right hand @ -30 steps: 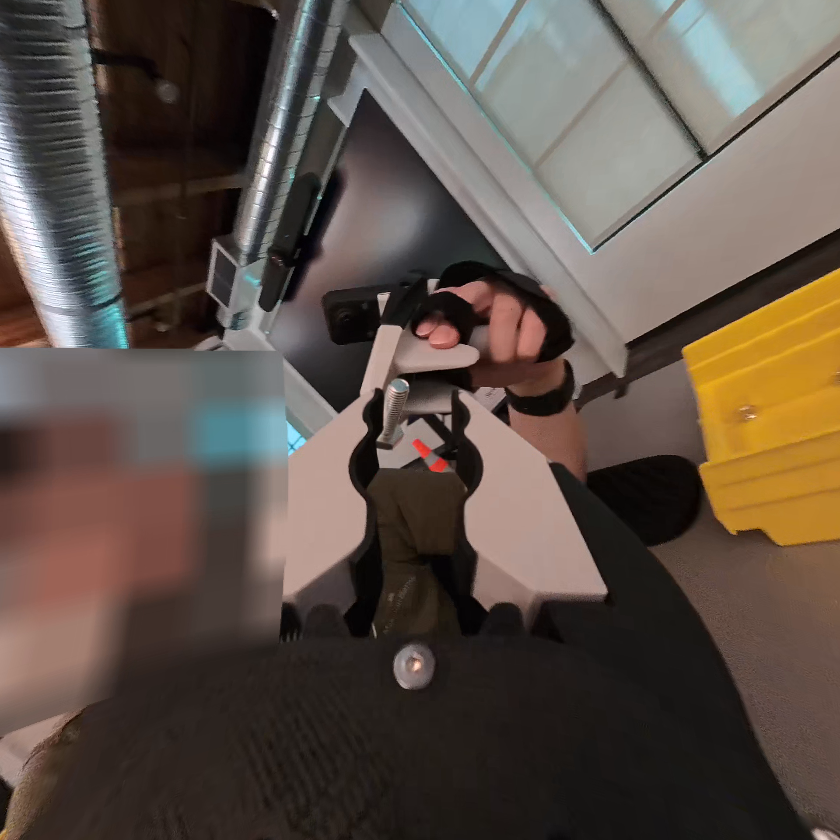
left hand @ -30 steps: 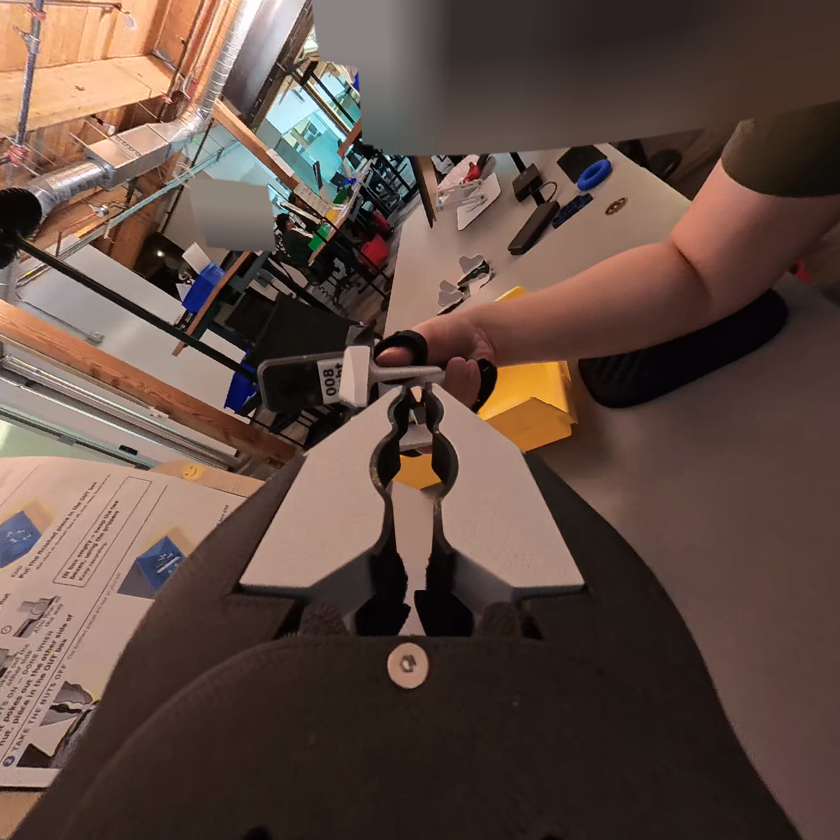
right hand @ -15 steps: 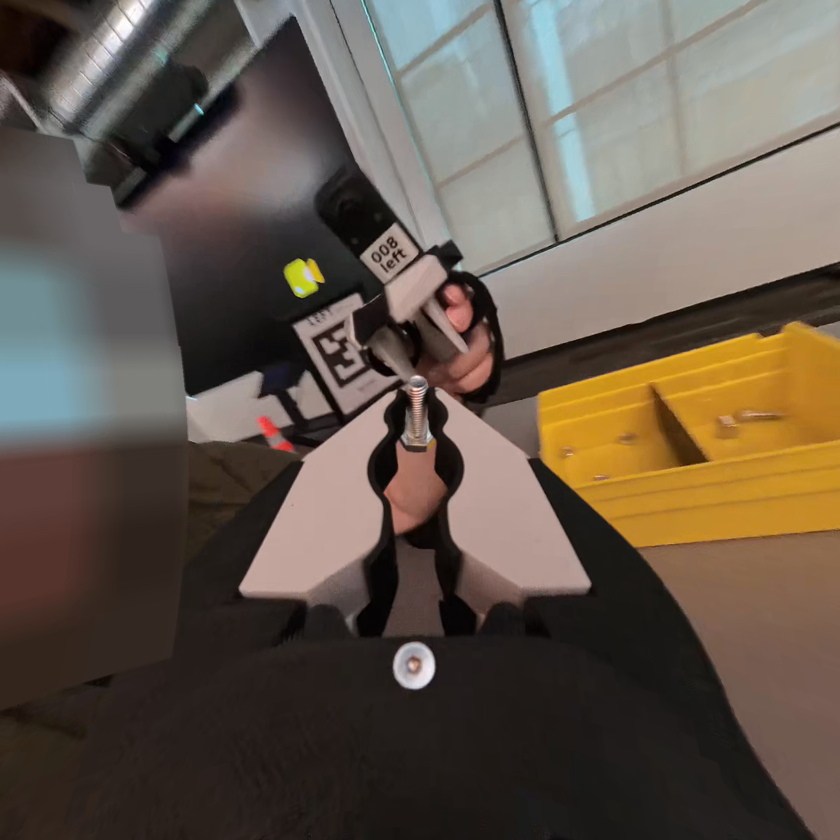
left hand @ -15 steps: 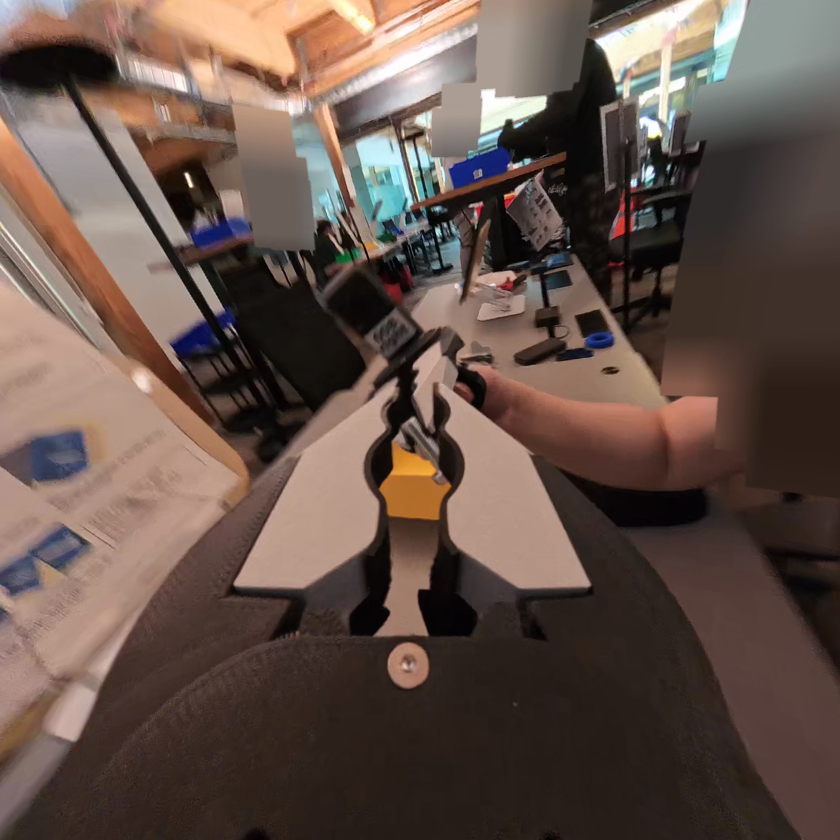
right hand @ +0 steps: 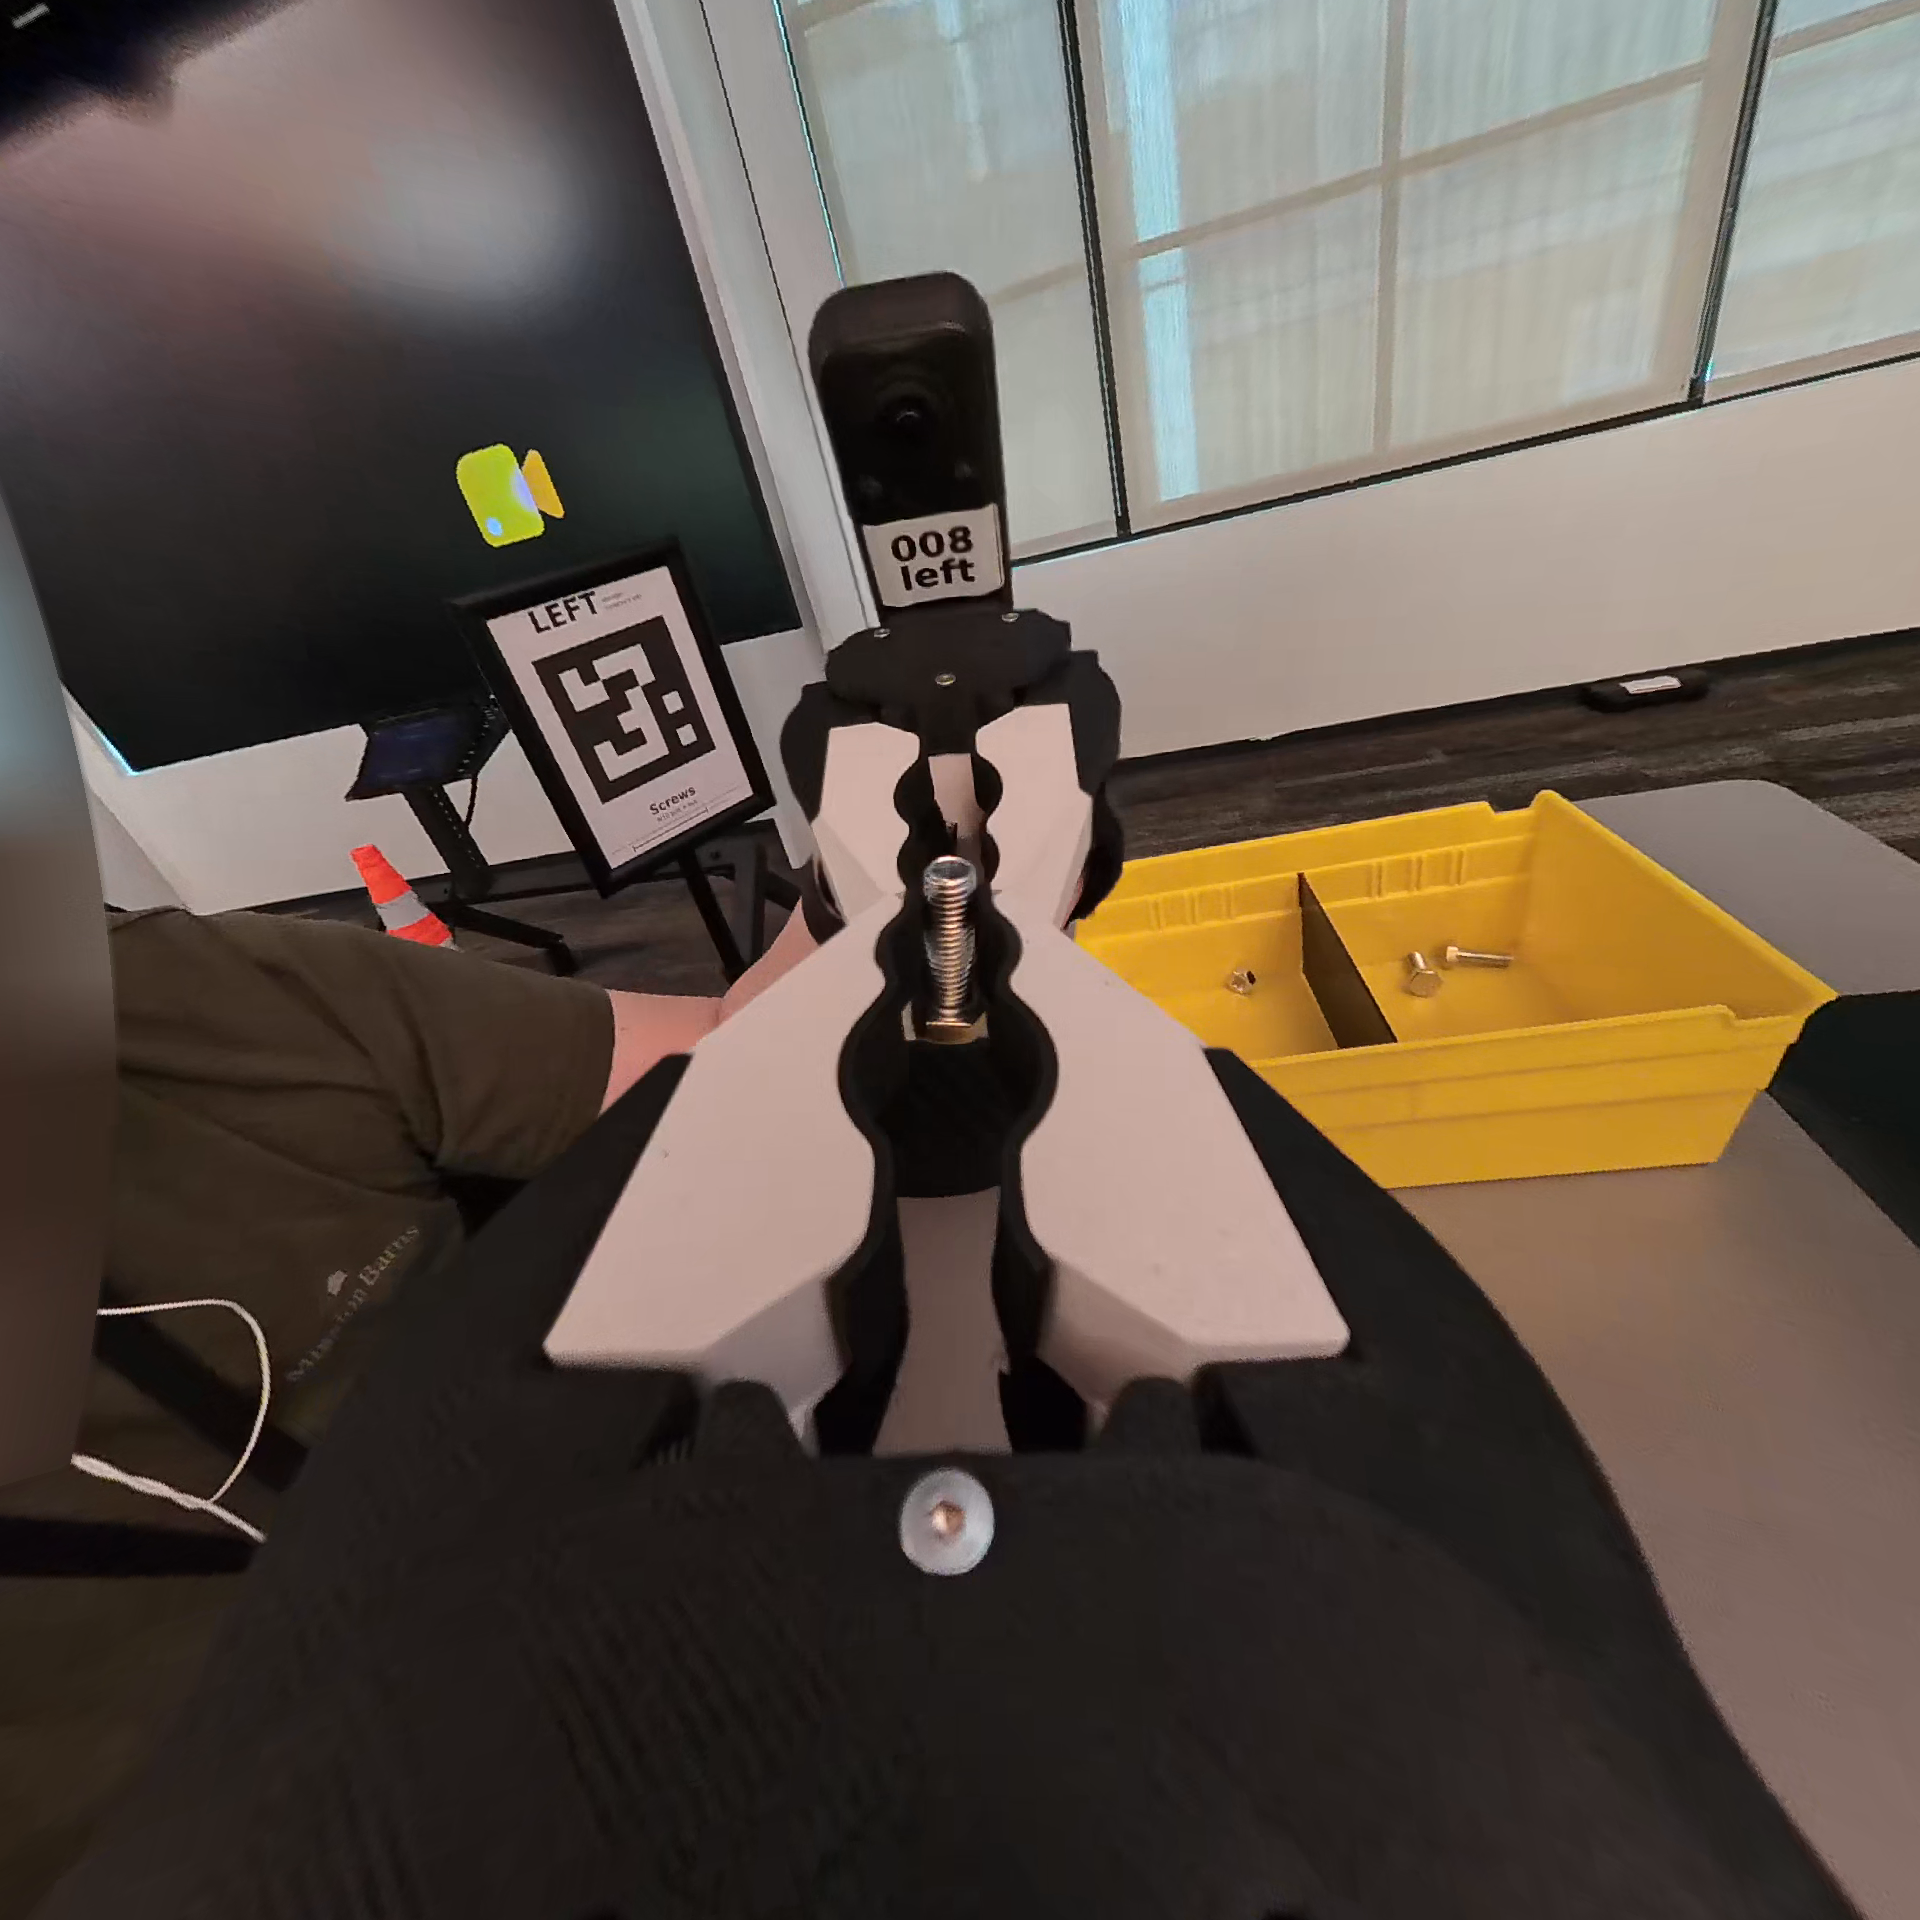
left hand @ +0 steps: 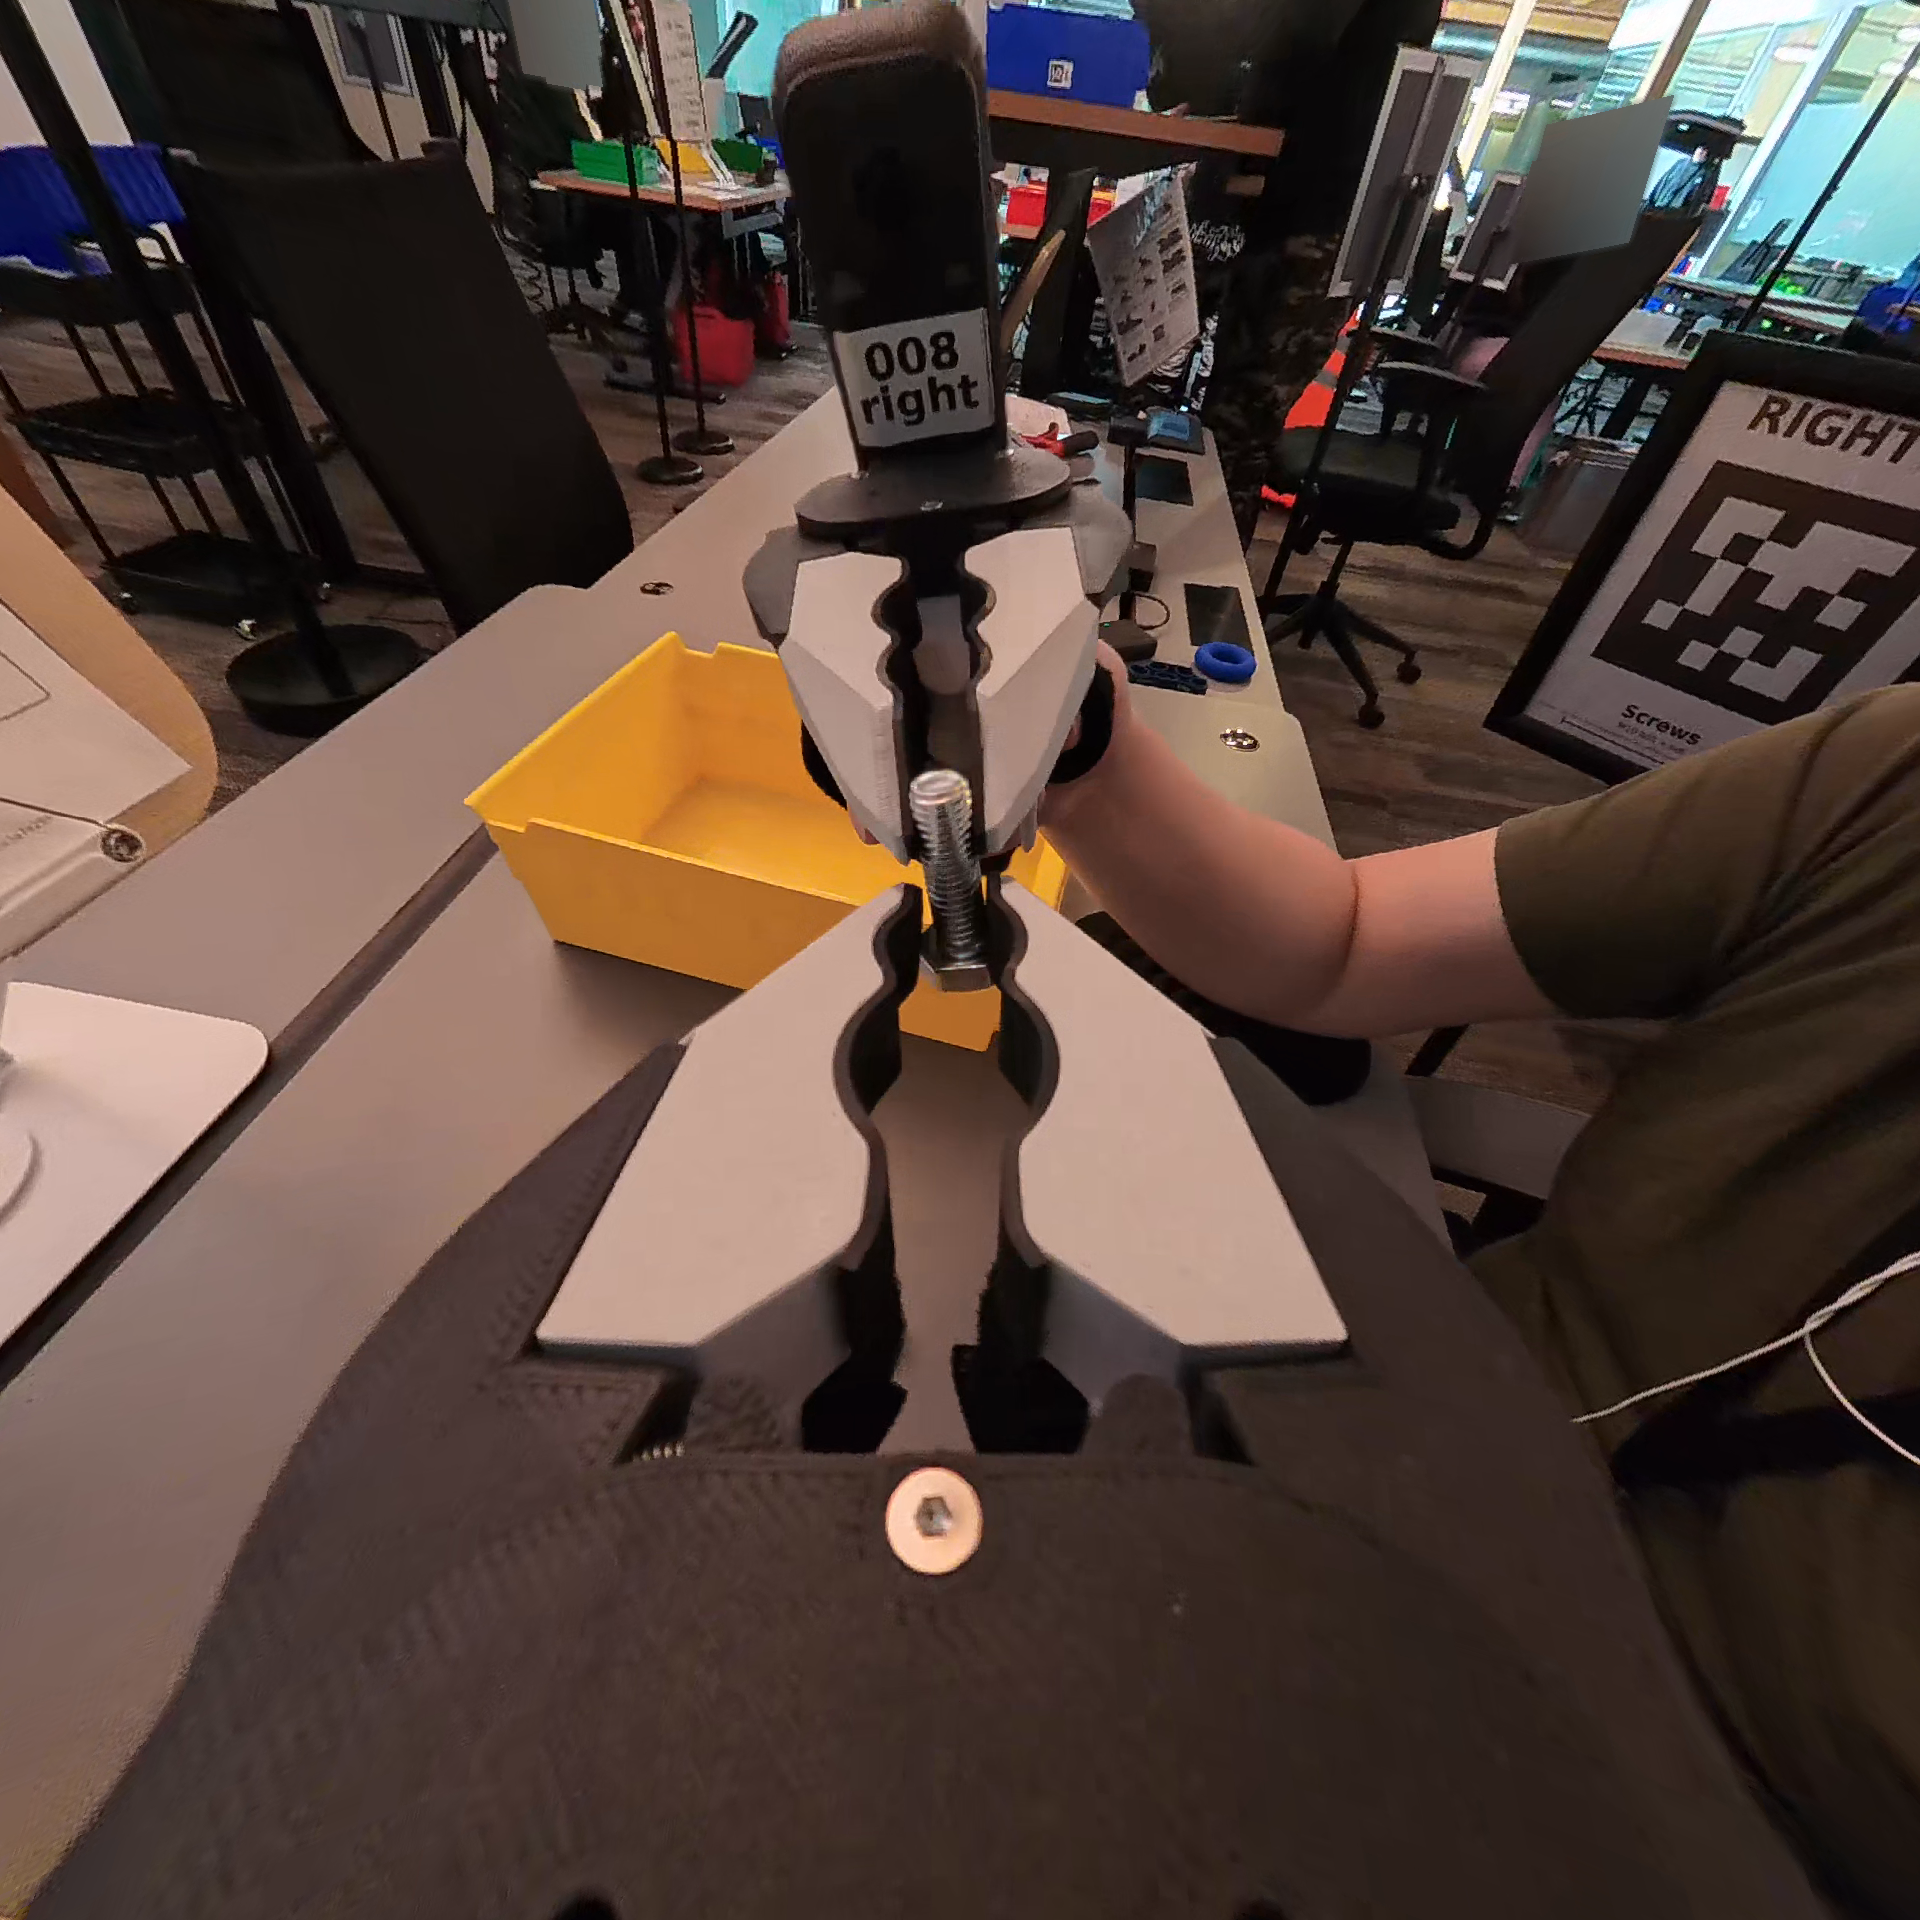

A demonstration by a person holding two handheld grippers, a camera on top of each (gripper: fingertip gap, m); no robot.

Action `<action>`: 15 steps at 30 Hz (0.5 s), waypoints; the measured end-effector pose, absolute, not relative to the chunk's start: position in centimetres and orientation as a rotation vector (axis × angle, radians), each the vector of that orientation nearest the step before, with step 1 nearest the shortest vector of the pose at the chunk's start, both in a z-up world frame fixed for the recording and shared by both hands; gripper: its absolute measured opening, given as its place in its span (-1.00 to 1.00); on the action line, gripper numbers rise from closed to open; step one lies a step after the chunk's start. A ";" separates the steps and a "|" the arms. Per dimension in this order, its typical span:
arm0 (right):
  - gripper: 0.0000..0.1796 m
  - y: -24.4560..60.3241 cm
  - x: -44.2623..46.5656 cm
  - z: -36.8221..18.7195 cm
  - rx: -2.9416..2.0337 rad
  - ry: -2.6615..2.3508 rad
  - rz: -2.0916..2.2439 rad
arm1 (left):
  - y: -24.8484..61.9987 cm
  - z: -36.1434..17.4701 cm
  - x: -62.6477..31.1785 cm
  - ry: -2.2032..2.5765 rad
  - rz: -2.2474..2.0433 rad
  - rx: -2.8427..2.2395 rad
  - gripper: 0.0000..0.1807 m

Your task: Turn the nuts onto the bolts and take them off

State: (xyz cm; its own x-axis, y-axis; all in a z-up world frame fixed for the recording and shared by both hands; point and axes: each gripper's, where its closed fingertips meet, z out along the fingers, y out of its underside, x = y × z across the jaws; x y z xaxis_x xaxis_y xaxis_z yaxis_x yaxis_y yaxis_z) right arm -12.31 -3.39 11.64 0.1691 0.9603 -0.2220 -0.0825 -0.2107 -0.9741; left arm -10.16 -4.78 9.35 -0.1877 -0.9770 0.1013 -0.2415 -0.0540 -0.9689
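Bolt (right hand: 948, 951), one, spans the gap between the two tongs, held in the air above the bench (left hand: 312, 1091). Its long axis runs straight from one tool to the other, so both wrist views look along it. Right tongs (right hand: 948, 925) clenched on the hex end nearest them, which I judge to be the head. Left tongs (left hand: 954, 914) clenched on a hex piece at their own end, taken for the nut (left hand: 956, 971); how far it sits on the thread cannot be told. Tools face each other nose to nose and level, tips near but apart. The coming turn hinges on keeping both in line with the shank, each equally close to its own end. Count: one bolt and one nut in hand. Divided yellow bin (right hand: 1507, 1101) beyond the left tool holds one loose nut (right hand: 1238, 980) in one compartment, and one hex piece (right hand: 1418, 977) plus one spare bolt (right hand: 1475, 956) in the other. Second yellow bin (left hand: 665, 862) behind the right tool, visible part bare.
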 end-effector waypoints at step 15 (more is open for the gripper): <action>-0.89 -4.1 -12.9 12.3 -1.300 -0.975 1.144 | -4.9 9.6 -10.7 1.533 -1.163 -1.201 -0.92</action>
